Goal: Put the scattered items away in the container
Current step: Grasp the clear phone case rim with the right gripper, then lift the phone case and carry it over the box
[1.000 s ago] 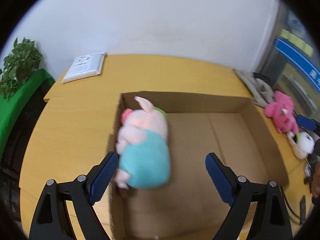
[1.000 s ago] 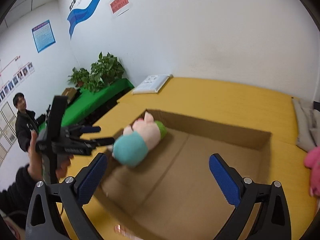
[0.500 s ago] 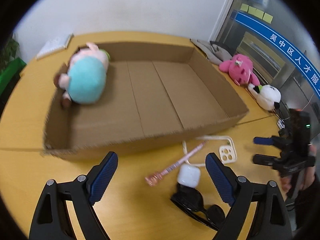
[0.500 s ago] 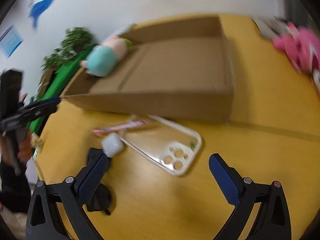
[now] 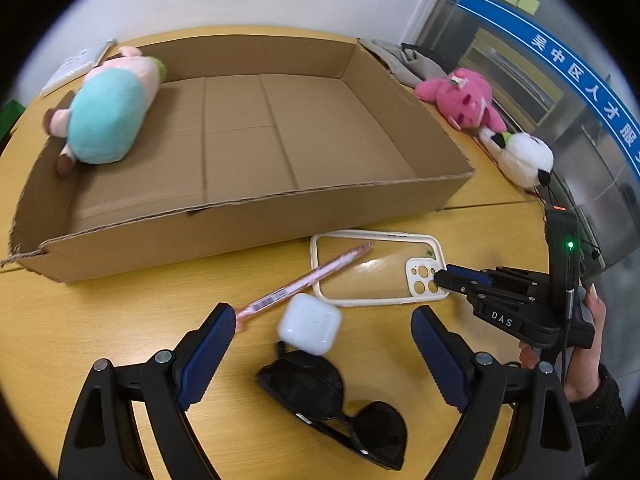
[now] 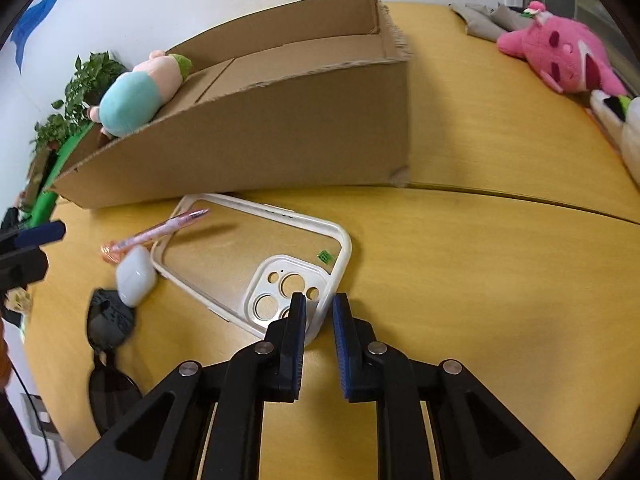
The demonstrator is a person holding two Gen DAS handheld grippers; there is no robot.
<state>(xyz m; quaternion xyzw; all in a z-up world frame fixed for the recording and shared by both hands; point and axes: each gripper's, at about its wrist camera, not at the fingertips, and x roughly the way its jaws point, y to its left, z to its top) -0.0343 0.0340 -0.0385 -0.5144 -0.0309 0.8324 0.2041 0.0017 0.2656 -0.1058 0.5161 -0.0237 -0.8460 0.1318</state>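
Note:
A cardboard box [image 5: 256, 216] lies on the yellow table with a pig plush [image 5: 106, 108] in its left end. In front of it lie a clear phone case [image 5: 376, 268], a pink pen [image 5: 304, 278], a white earbud case [image 5: 310, 324] and black sunglasses [image 5: 332, 404]. My left gripper [image 5: 320, 344] is open above the earbud case and sunglasses. My right gripper [image 6: 320, 312] has its jaws nearly closed around the phone case's [image 6: 256, 264] near corner rim; the rim sits between the pads.
A pink plush [image 5: 464, 98] and a white plush [image 5: 520, 156] lie on the table right of the box, with grey cloth [image 5: 404, 60] behind. A white packet [image 5: 76, 66] lies at the far left. Green plants [image 6: 80, 92] stand beyond the table.
Both grippers dropped from over the box to the items in front. The right gripper closed from wide open onto the phone case corner. The left stays open.

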